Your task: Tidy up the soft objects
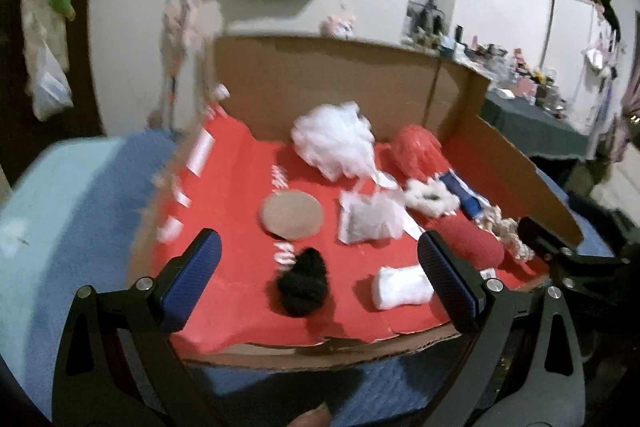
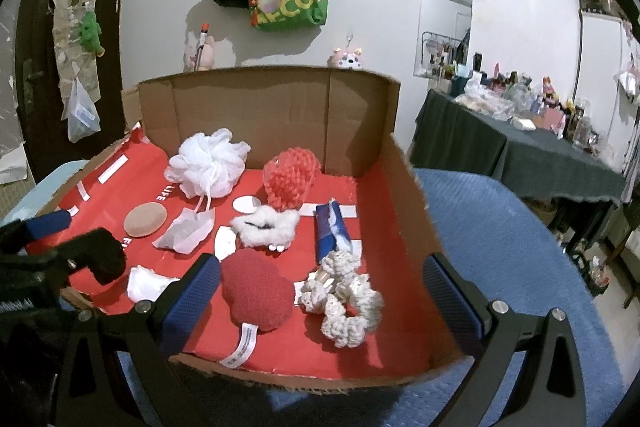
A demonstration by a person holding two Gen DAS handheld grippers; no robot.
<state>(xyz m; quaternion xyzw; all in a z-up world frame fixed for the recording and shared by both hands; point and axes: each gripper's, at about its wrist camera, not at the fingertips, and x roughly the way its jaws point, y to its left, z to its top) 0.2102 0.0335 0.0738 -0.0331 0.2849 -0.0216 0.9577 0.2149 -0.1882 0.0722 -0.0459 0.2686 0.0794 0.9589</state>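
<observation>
Both jaws stand wide apart and hold nothing. Through the left wrist view, the left gripper [image 1: 320, 287] hovers over the near edge of a cardboard box [image 1: 320, 83] lined in red, above a black knit piece [image 1: 302, 281] and a white pad [image 1: 400, 285]. Through the right wrist view, the right gripper [image 2: 320, 303] faces a red plush cushion [image 2: 256, 293] and a cream crochet scrunchie [image 2: 344, 297] near the front; a white bath pouf [image 2: 210, 163] and red mesh sponge [image 2: 290, 175] sit by the back wall. Everything lies inside, loosely scattered, so sorting looks unsettled. Blue bedding [image 2: 500, 247] carries the box in a cluttered room.
</observation>
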